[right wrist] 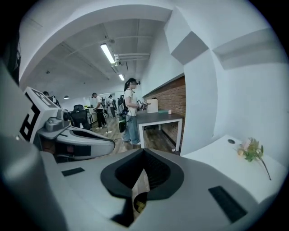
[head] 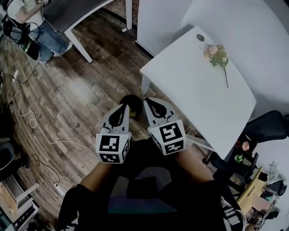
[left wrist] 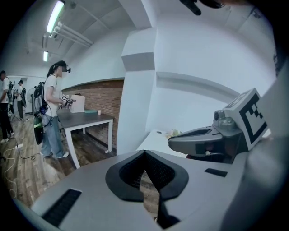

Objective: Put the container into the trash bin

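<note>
Left gripper (head: 122,108) and right gripper (head: 149,102), fingers clenched empty, over a dark round bin (head: 132,99) beside the white table (head: 189,83).

The left gripper (head: 123,108) and right gripper (head: 149,103) are pale grey shells with black ribbed inner pads (right wrist: 158,173). Each carries a white cube (head: 111,147) bearing black square markers. The person's clothing (head: 144,189) is black.

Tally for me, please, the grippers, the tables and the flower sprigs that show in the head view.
Grippers: 2, the left gripper and the right gripper.
Tables: 2, the white table and the dark table.
Flower sprigs: 1, the flower sprig on the white table.
Total: 5.
</note>
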`<state>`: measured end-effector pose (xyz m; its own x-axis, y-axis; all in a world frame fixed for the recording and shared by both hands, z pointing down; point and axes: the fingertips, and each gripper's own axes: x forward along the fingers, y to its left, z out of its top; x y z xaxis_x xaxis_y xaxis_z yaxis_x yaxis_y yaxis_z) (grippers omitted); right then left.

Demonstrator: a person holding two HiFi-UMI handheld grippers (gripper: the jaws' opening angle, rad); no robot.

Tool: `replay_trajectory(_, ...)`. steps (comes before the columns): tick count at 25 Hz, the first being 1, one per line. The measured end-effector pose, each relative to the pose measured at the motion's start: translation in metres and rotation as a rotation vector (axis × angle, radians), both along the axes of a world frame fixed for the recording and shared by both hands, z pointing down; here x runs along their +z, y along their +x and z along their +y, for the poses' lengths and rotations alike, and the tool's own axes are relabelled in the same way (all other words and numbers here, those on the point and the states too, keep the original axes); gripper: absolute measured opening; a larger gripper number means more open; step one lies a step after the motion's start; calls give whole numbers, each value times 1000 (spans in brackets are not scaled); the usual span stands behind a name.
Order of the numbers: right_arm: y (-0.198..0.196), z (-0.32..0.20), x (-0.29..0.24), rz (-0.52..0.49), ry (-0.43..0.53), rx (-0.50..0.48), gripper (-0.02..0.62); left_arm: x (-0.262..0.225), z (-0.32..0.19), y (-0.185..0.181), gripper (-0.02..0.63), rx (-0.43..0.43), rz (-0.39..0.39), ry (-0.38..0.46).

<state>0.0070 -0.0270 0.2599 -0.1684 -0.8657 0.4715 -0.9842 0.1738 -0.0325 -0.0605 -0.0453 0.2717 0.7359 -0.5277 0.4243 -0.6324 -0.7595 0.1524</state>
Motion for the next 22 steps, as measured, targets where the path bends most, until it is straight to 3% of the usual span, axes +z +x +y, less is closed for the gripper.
replay_trajectory(11, 37, 25, -9, -2, 22, 93, 14, -13, 12, 47, 8, 97, 5, 51)
replay_trajectory(22, 53, 24, -5, -2, 13, 110, 13, -12, 11, 62, 8, 110, 2, 61)
